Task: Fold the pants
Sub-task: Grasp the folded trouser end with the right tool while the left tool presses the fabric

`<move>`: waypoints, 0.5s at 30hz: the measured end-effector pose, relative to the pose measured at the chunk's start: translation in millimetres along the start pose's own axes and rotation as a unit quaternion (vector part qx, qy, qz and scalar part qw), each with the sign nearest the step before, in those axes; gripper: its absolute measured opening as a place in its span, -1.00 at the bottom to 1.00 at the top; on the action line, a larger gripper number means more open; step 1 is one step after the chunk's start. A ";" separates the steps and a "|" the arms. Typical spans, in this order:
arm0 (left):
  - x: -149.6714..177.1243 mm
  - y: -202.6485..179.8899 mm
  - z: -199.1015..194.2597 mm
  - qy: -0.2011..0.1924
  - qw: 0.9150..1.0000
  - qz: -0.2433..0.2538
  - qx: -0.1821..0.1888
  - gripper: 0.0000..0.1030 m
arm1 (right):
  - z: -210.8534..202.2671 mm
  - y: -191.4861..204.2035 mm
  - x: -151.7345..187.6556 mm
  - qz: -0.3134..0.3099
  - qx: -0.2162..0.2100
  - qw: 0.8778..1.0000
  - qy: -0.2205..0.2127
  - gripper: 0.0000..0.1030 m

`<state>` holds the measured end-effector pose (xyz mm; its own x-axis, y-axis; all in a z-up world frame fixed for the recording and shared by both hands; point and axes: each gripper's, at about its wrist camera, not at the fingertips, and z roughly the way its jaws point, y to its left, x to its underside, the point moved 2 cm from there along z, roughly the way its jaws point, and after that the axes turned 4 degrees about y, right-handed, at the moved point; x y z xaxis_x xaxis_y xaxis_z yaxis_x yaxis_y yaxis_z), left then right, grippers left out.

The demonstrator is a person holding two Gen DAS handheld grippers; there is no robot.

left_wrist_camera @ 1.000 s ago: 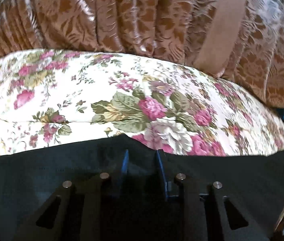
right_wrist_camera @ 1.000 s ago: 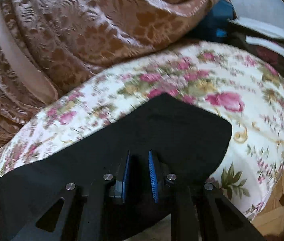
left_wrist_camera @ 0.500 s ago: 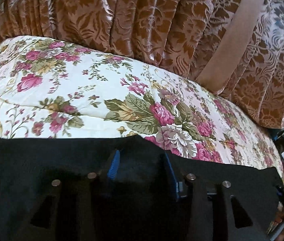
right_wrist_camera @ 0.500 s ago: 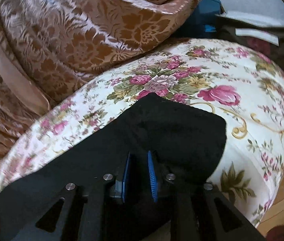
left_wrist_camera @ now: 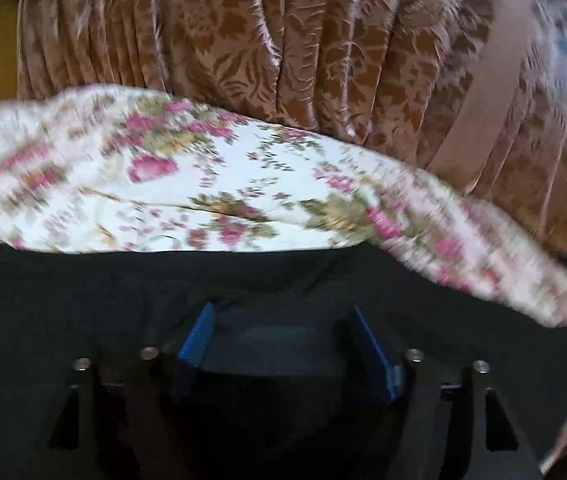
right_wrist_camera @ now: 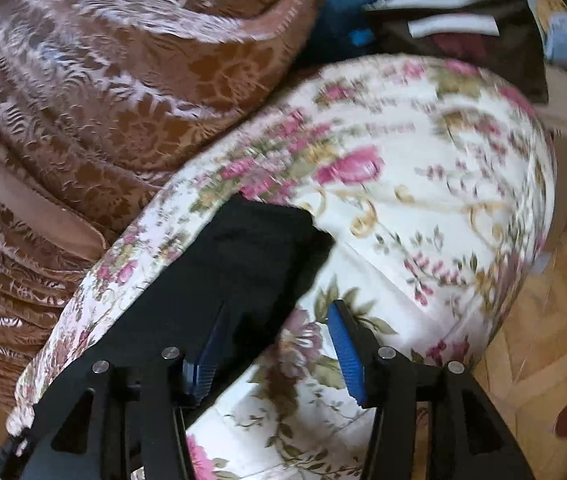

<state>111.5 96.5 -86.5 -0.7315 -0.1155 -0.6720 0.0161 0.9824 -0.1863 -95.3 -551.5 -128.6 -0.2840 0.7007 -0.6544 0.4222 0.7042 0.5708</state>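
The black pants (left_wrist_camera: 123, 292) lie flat on a floral bedspread (left_wrist_camera: 243, 176). In the left wrist view my left gripper (left_wrist_camera: 283, 316) is open, its blue pads spread wide just over the pants' far edge, holding nothing. In the right wrist view the pants (right_wrist_camera: 243, 264) end in a folded corner on the bedspread (right_wrist_camera: 423, 208). My right gripper (right_wrist_camera: 279, 320) is open, its left pad over the black cloth and its right pad over the bedspread, beside the pants' edge.
A brown patterned curtain or throw (left_wrist_camera: 283, 40) hangs behind the bed and shows in the right wrist view (right_wrist_camera: 103, 80) too. Dark bags and boxes (right_wrist_camera: 463, 40) sit past the bed's end. Wooden floor (right_wrist_camera: 543, 320) lies to the right.
Both grippers have opened and let go of the pants. The right gripper has drawn back to the right off the cloth edge. Both views are blurred by motion.
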 end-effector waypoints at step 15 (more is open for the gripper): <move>17.2 55.4 -12.2 -0.045 0.994 -0.096 0.009 0.70 | 43.1 2.0 -16.7 0.049 -0.043 0.998 -0.015 -0.53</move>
<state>91.4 150.8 -99.7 -0.6590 -0.3135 -0.6837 -0.1051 0.9384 -0.3290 -52.6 -566.7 -137.9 -0.2190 0.7637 -0.6073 0.3707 0.6408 0.6722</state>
